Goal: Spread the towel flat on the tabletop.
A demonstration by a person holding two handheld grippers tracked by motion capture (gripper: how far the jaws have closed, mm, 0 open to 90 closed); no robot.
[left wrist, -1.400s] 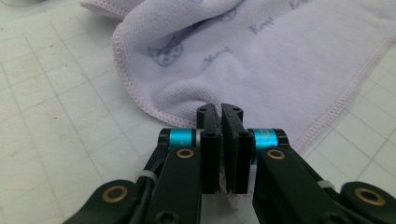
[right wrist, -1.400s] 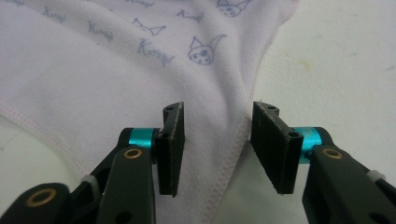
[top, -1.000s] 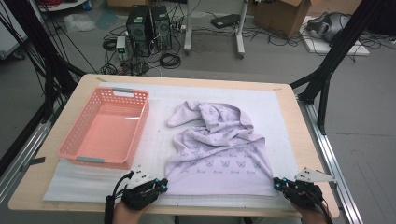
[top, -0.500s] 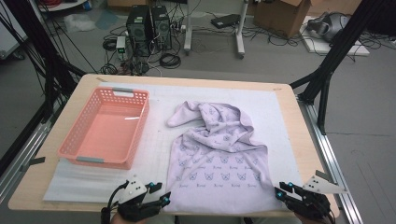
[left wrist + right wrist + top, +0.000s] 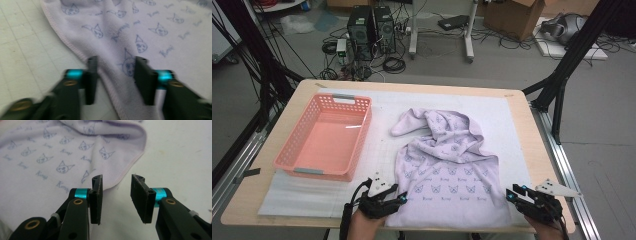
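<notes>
Left gripper (image 5: 403, 198) shifts right onto lilac printed towel (image 5: 447, 185); near half now flat. We have left jaws closing astride near-left hem, right gripper (image 5: 510, 192) released, opening beside near-right hem; far half crumpled, pink basket (image 5: 357, 137) unfilled.

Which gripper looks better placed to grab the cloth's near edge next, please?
Probably the left gripper: the cloth edge already lies between its open jaws. The right gripper is open beside the hem, over bare mat.

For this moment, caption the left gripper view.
Open left tongs straddle the hemmed edge of a lilac cat-print towel.
</notes>
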